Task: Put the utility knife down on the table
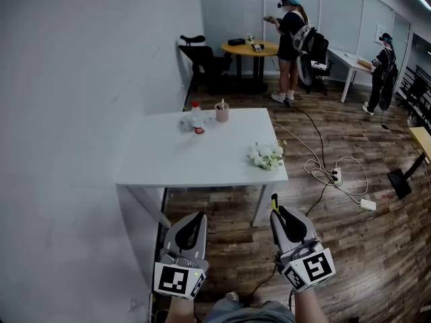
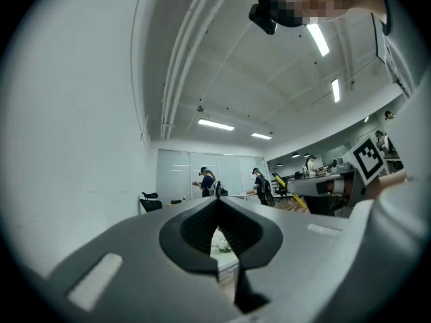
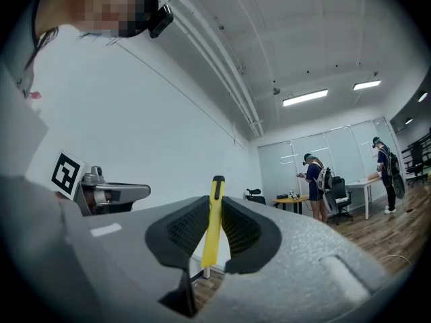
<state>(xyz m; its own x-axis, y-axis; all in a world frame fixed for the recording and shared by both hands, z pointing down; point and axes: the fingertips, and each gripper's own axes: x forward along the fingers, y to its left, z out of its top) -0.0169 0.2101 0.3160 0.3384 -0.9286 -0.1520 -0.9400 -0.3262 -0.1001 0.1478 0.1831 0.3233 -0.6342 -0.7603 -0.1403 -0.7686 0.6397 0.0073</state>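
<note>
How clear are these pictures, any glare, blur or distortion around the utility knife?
Right gripper view: heavy fisheye, dark round border, utility knife sharp and evenly lit. Left gripper view: same fisheye, ceiling lights blown white. Head view: even light, floor planks bow near the edges, knife small.

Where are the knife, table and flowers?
knife (image 3: pixel 213 224): right gripper view, yellow body.
table (image 1: pixel 202 157): head view, bare top.
flowers (image 1: pixel 267 155): head view, middle of bunch.
</note>
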